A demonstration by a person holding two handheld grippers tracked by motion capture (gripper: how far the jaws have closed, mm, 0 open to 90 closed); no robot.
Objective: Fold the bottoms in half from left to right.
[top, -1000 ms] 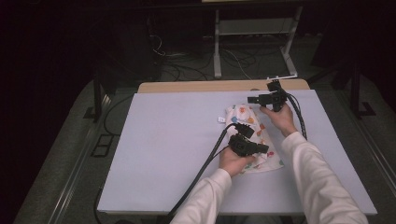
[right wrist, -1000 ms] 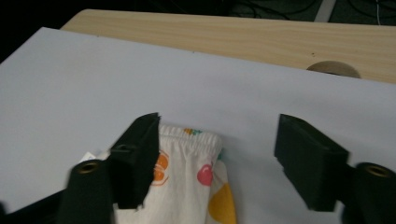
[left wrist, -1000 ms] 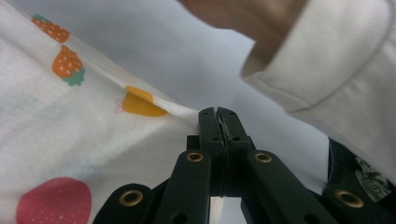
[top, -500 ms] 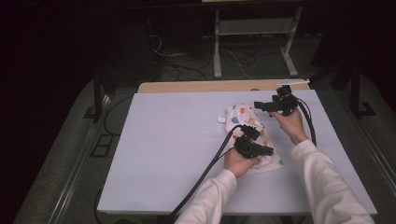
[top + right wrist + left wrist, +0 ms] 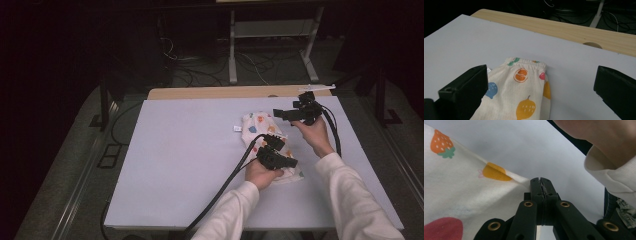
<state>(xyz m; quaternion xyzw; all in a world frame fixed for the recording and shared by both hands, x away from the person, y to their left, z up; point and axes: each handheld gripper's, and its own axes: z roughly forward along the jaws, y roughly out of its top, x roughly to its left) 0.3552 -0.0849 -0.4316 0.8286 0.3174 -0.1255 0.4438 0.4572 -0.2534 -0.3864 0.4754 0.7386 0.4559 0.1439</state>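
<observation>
A small folded garment of cream cloth printed with fruit (image 5: pixel 272 145), elastic waistband (image 5: pixel 527 61) at its far end, lies on the pale table cover (image 5: pixel 185 165), a little toward three o'clock of the cover's middle. The left gripper (image 5: pixel 541 185) is clenched on the cloth's near edge, jaws pressed tight with the fabric pulled into a small ridge, probably to pin that end while the fold is worked. The right gripper (image 5: pixel 279 113) hangs at about one o'clock of the garment, above the waistband end; its jaws have just been opening and now stand spread wide with nothing between them, likely having let that end go.
</observation>
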